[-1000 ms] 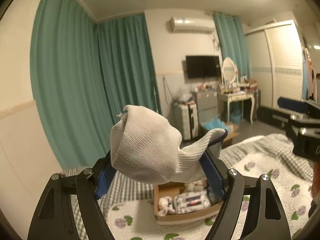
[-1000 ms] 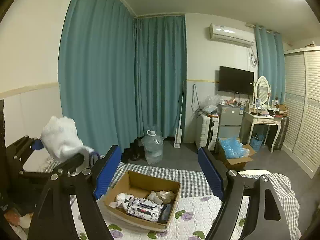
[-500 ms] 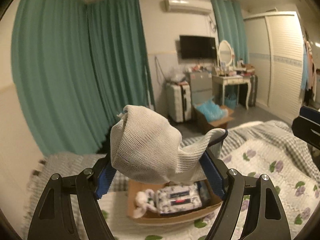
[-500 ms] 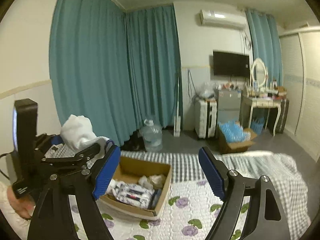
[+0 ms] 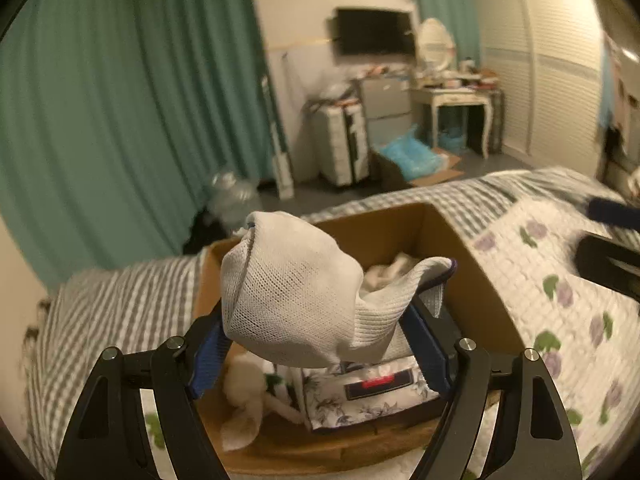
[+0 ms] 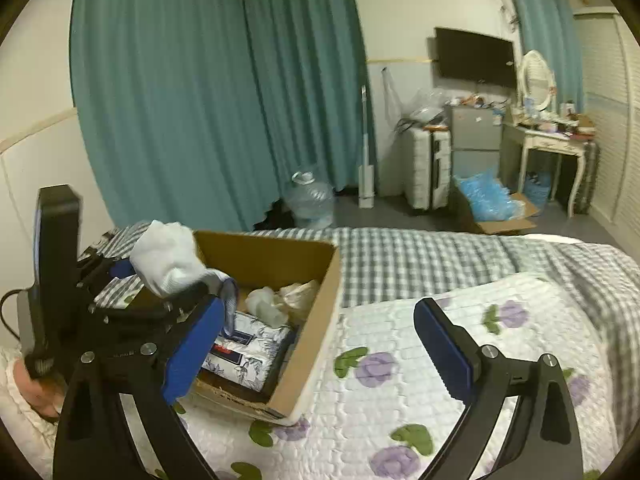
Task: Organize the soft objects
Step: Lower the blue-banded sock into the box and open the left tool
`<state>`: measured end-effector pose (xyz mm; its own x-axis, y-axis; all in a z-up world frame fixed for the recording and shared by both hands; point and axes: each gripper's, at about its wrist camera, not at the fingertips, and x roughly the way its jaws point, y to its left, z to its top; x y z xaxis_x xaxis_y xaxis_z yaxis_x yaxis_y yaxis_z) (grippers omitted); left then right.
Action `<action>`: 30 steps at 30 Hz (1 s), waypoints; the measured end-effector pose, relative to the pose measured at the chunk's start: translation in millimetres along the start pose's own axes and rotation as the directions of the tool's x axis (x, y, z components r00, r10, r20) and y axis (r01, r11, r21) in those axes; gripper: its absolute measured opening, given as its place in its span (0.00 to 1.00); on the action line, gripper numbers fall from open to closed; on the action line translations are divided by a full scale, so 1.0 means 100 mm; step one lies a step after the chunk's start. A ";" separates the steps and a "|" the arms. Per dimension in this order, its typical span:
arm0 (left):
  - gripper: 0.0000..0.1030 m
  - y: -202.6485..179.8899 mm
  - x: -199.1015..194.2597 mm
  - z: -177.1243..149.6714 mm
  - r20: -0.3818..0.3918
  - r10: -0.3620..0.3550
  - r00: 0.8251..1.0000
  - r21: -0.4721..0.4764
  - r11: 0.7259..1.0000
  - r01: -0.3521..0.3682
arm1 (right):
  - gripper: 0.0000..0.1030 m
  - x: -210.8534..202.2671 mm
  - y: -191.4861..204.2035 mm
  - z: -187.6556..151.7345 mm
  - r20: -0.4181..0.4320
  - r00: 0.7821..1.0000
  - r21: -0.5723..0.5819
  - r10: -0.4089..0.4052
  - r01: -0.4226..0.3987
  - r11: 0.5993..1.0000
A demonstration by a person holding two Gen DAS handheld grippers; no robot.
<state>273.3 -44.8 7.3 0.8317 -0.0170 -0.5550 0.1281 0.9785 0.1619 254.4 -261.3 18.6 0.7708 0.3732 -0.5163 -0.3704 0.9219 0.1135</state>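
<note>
My left gripper [image 5: 320,344] is shut on a white knitted sock [image 5: 296,292] and holds it over the near part of an open cardboard box [image 5: 472,264] on the bed. The box holds a floral tissue pack [image 5: 372,392], a small white plush toy [image 5: 248,396] and pale cloth. In the right wrist view the sock [image 6: 168,256] and the left gripper [image 6: 132,280] hang over the box's [image 6: 316,304] left side. My right gripper [image 6: 320,344] is open and empty above the floral quilt [image 6: 400,384], right of the box.
The bed has a grey checked cover [image 6: 420,260] beyond the quilt. Teal curtains [image 6: 200,100] hang behind. On the floor stand a water jug [image 6: 310,200], a white suitcase [image 6: 430,168], a box of blue bags [image 6: 488,200] and a dressing table [image 6: 552,140].
Both grippers have dropped and moved toward the box. The left gripper with the sock now hangs right over the box. The right gripper stays open.
</note>
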 end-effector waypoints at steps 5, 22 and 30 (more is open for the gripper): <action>0.78 -0.12 -0.04 -0.09 0.074 -0.052 0.996 0.066 0.997 0.048 | 0.94 0.38 0.11 0.05 -0.061 0.994 -0.029 0.087 -0.089 0.996; 0.78 0.24 -0.13 -0.19 0.137 -0.127 0.982 0.029 0.992 0.124 | 0.94 1.21 0.64 0.07 -0.243 0.961 -0.069 0.133 -0.154 0.986; 0.78 0.34 -0.56 -0.05 0.168 -0.079 0.983 0.022 0.997 0.077 | 0.94 0.80 0.65 0.30 -0.132 0.985 -0.023 0.114 -0.119 0.993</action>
<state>228.7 -9.8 40.0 0.8977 -0.1287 -0.4215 0.2031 0.9696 0.1365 308.0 -168.3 10.4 0.6480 0.4592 -0.6077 -0.4712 0.8685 0.1540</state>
